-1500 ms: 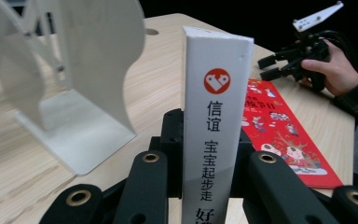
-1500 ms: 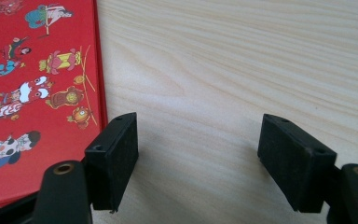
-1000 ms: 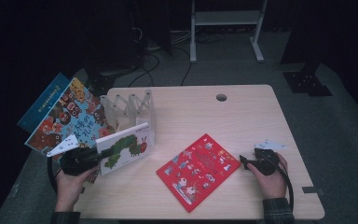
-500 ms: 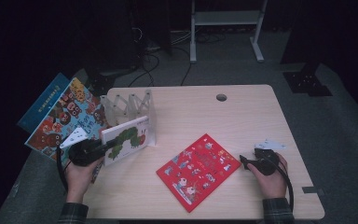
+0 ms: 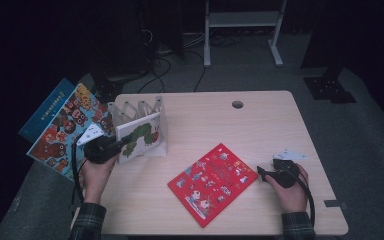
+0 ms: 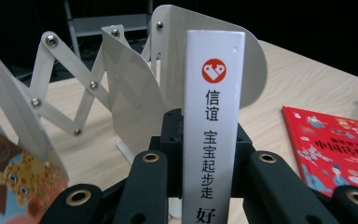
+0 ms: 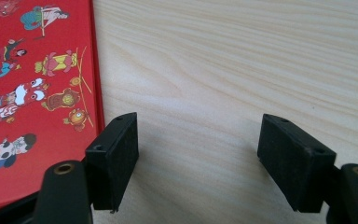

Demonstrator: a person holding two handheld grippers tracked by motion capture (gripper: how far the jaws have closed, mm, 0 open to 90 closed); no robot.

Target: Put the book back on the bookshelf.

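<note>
Left tongs (image 6: 205, 186) clamp the white book (image 6: 213, 121) by its spine; slide it upright between the rack (image 6: 121, 93) dividers. Right tongs (image 7: 198, 158) rest released near the bench's (image 5: 260, 120) right edge.

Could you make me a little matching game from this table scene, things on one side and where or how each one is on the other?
Things:
1. white caterpillar book
2. red book
3. folding rack
4. right gripper

States:
A. lying flat mid-table
B. jaws apart above bare wood
C. clamped by the left gripper
D. standing at the table's left, partly stretched out

Pairs: 1-C, 2-A, 3-D, 4-B
</note>
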